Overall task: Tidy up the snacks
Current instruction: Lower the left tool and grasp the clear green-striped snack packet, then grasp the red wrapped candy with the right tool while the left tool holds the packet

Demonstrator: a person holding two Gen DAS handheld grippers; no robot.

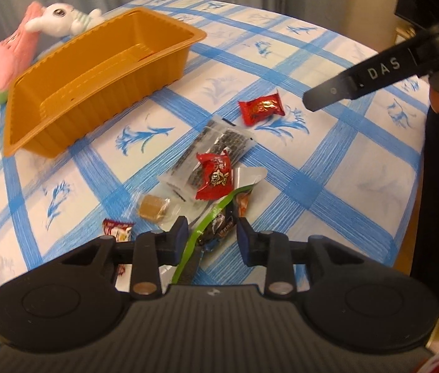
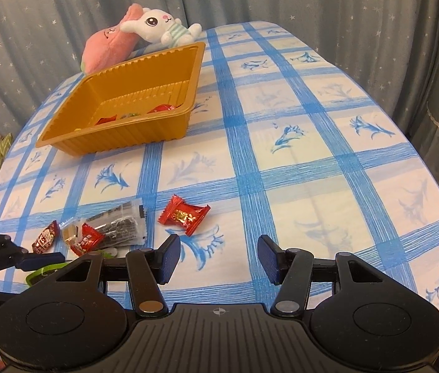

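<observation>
Both grippers are open and hold nothing. The left gripper point(image 1: 209, 238) straddles a green-edged snack packet point(image 1: 216, 227) near the orange tray point(image 2: 145, 99); the right gripper point(image 2: 216, 259) hovers near a red candy point(image 2: 183, 215) on the desk point(image 2: 312, 155).

We're hovering our right gripper point(image 2: 216, 259), jaws spread wide, near a red candy point(image 2: 184, 214), with the orange tray point(image 2: 120, 138) sitting well beyond.

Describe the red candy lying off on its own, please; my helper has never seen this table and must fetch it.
Start at the gold plastic tray on the blue-checked tablecloth. Nearer than the tray lies a cluster of wrappers around a clear seaweed packet. The lone red candy sits apart to their right: a shiny red pillow wrapper with gold print, touching nothing.
</observation>
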